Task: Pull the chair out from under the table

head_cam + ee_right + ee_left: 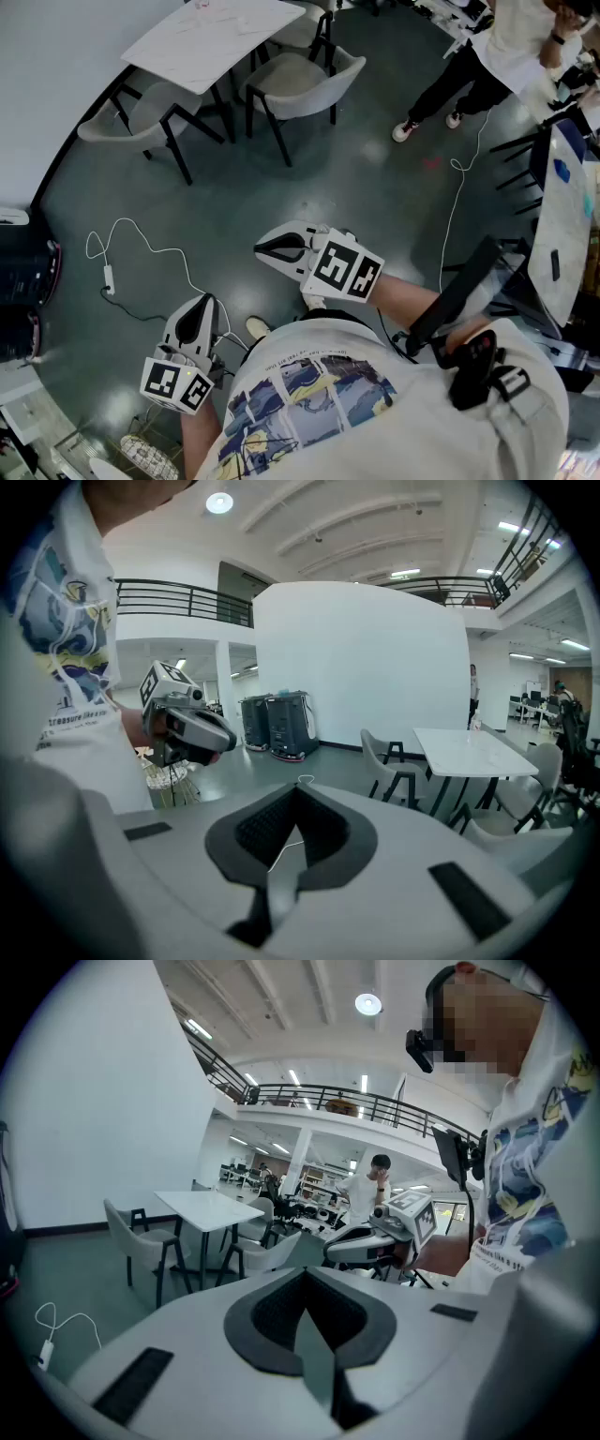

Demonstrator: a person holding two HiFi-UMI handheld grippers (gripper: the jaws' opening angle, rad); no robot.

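Observation:
A white table (211, 33) stands far ahead at the curved wall, with grey black-legged chairs around it: one chair (141, 112) on its left, one chair (300, 80) on its right. Both are tucked close to the table. My left gripper (200, 302) is shut and empty, held low near my body, well short of the chairs. My right gripper (260, 249) is also shut and empty, a little further forward. The left gripper view shows the table (211, 1208) and the right gripper (361, 1241). The right gripper view shows the table (469, 747) and a chair (389, 761).
A white cable with an adapter (122, 244) lies on the dark floor ahead left. Black bins (23, 281) stand at the left wall. A person (497, 56) stands at the upper right, near another table (567, 216). A second cable (459, 197) runs down the floor.

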